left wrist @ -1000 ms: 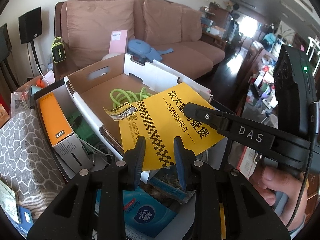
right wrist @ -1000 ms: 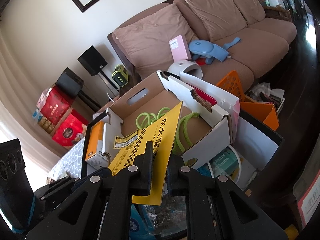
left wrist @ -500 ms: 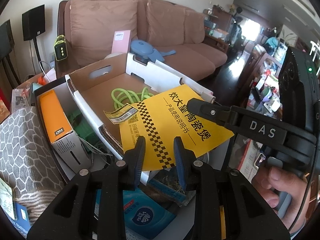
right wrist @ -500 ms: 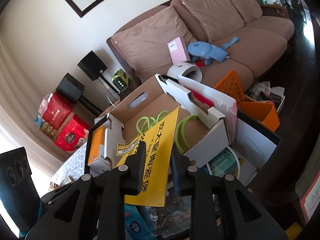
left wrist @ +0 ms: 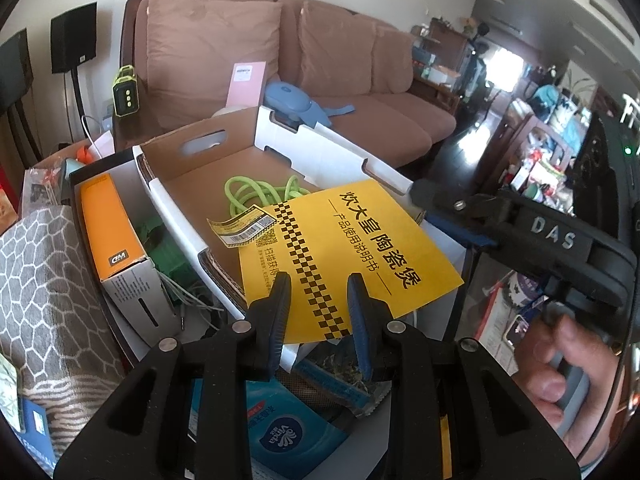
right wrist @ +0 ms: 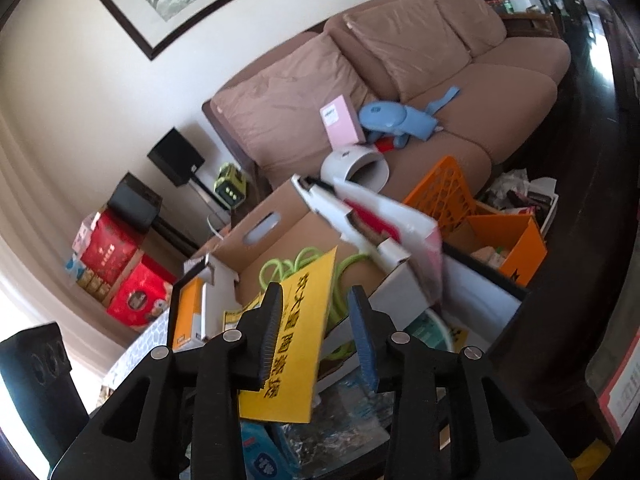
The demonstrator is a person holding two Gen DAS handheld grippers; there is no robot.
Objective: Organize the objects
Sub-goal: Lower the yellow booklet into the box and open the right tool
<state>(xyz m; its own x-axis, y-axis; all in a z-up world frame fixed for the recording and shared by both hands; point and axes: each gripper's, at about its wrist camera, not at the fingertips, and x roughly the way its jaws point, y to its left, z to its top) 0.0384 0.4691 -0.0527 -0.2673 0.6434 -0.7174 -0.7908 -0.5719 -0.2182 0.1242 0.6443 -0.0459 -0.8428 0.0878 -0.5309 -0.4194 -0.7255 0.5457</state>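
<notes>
A yellow booklet (left wrist: pixel 344 248) with black Chinese print lies tilted over the near corner of an open cardboard box (left wrist: pixel 208 160) that holds a green cable (left wrist: pixel 256 192). My right gripper (right wrist: pixel 316 320) is open, its jaws apart on either side of the booklet's edge (right wrist: pixel 304 320); it shows in the left wrist view (left wrist: pixel 520 232) just right of the booklet. My left gripper (left wrist: pixel 316 304) is open, its fingers over the booklet's near edge, not clamping it.
An orange hard-drive box (left wrist: pixel 112 236) stands left of the cardboard box. A blue tissue pack (left wrist: pixel 288 432) lies below the grippers. An orange crate (right wrist: pixel 480 216) sits right. A brown sofa (left wrist: pixel 320 64) with a blue massager (left wrist: pixel 296 104) is behind.
My right gripper has opened and let go of the yellow booklet, which now rests on the box corner. The left gripper stays open in place.
</notes>
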